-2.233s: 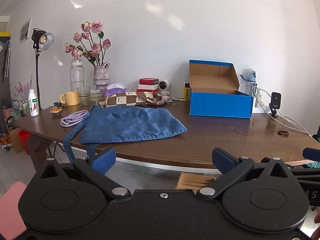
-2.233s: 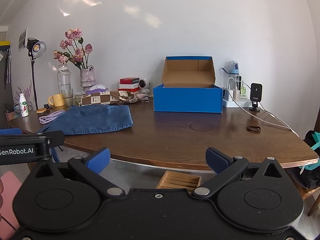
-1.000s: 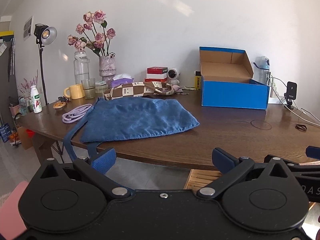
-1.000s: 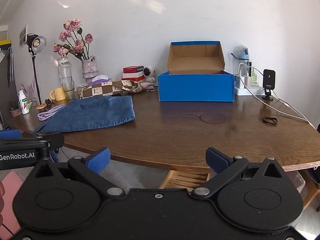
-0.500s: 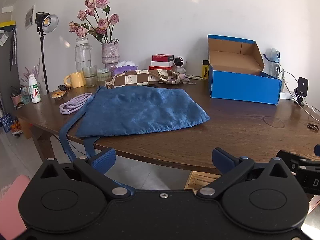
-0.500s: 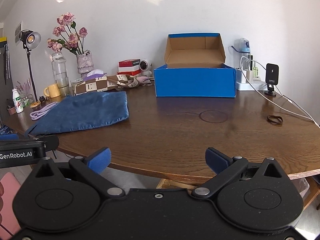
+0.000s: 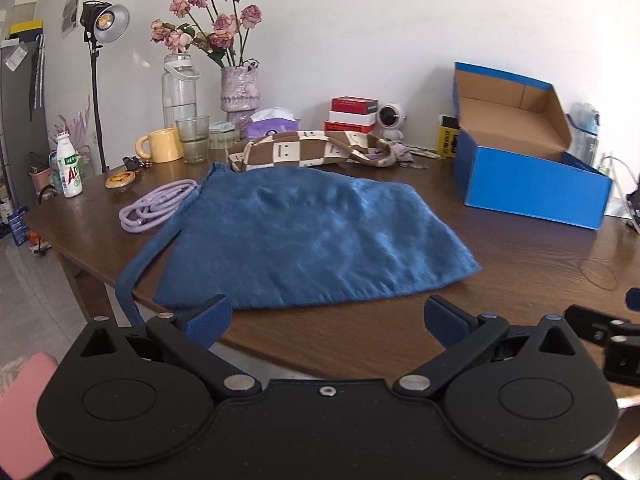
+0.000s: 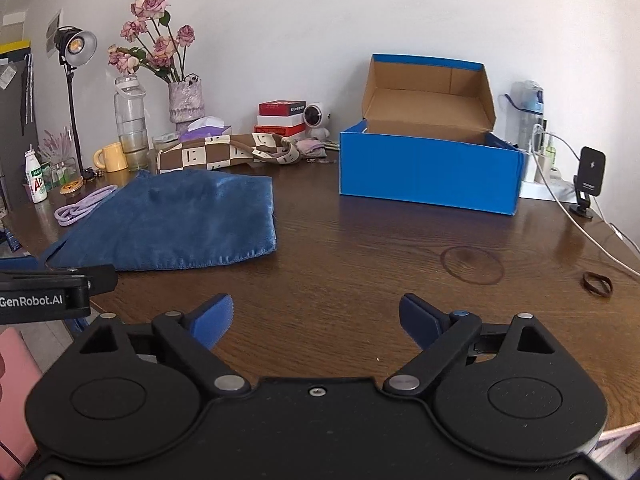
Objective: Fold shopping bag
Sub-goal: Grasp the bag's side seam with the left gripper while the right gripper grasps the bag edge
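A blue cloth shopping bag (image 7: 304, 236) lies flat on the brown wooden table (image 7: 520, 264), and its strap (image 7: 136, 276) hangs over the near left edge. My left gripper (image 7: 326, 318) hovers open just short of the bag's near hem, holding nothing. In the right wrist view the same bag (image 8: 176, 220) sits at the left, with my right gripper (image 8: 316, 318) open over bare wood to the right of it. The left gripper's body (image 8: 52, 292) shows at that view's left edge.
Behind the bag lie a brown checked bag (image 7: 304, 150), a lilac cord (image 7: 156, 206), a yellow mug (image 7: 160, 145), a glass, a vase of roses (image 7: 238, 92) and a milk bottle (image 7: 70, 172). An open blue shoebox (image 8: 430, 168) stands at the back right, with cables and a hair tie (image 8: 597, 282) beyond.
Both grippers have moved forward and up over the table's near edge, closer to the bag. Both stay open. The bag has not moved.
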A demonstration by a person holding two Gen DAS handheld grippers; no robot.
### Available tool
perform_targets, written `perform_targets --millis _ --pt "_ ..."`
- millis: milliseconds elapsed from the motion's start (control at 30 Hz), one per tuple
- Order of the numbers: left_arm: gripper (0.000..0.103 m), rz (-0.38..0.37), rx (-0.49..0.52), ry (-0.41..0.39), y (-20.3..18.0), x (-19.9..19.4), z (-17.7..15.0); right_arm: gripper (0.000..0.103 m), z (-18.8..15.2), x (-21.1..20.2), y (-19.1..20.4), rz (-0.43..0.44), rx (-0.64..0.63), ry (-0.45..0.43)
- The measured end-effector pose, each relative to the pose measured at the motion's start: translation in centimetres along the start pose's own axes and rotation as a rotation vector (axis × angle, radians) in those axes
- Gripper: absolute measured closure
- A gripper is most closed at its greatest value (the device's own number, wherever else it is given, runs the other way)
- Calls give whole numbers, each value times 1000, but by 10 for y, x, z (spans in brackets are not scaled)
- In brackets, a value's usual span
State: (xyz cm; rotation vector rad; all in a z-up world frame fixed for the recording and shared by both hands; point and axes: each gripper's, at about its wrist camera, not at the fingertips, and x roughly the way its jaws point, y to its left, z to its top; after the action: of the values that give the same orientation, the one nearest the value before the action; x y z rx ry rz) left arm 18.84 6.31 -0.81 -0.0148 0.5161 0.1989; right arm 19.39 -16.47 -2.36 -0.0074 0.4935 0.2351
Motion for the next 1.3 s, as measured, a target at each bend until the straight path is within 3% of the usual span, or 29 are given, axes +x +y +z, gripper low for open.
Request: perform_targets --millis 167,200,467,633,767,867,933,967,1033,1067,1100,1300 --pt "0 96 56 2 28 48 26 15 34 67 8 54 -7 58" --pt "0 115 50 47 38 63 33 17 41 80 10 65 -9 70" --pt "0 86 -102 178 97 111 51 25 83 176 25 153 0 169" --pt "2 -14 -151 256 114 129 53 40 92 207 36 153 -37 202" --pt "27 -44 -177 317 117 142 49 45 89 217 38 164 -42 240" --pt "35 -17 -139 310 112 144 48 48 84 215 41 174 -60 243" --pt "46 1 -129 296 112 149 48 57 81 214 43 181 -72 244" --pt "61 10 -137 292 114 149 48 62 80 214 44 183 -78 245" --pt "73 27 -154 285 117 149 49 88 89 229 42 147 -86 232" --pt "81 22 -168 285 120 149 50 89 90 226 41 150 -79 216" --pt "85 17 -163 282 119 149 50 95 91 223 40 159 -70 202" --pt "95 -32 -95 245 102 146 52 99 90 194 27 122 -31 115"
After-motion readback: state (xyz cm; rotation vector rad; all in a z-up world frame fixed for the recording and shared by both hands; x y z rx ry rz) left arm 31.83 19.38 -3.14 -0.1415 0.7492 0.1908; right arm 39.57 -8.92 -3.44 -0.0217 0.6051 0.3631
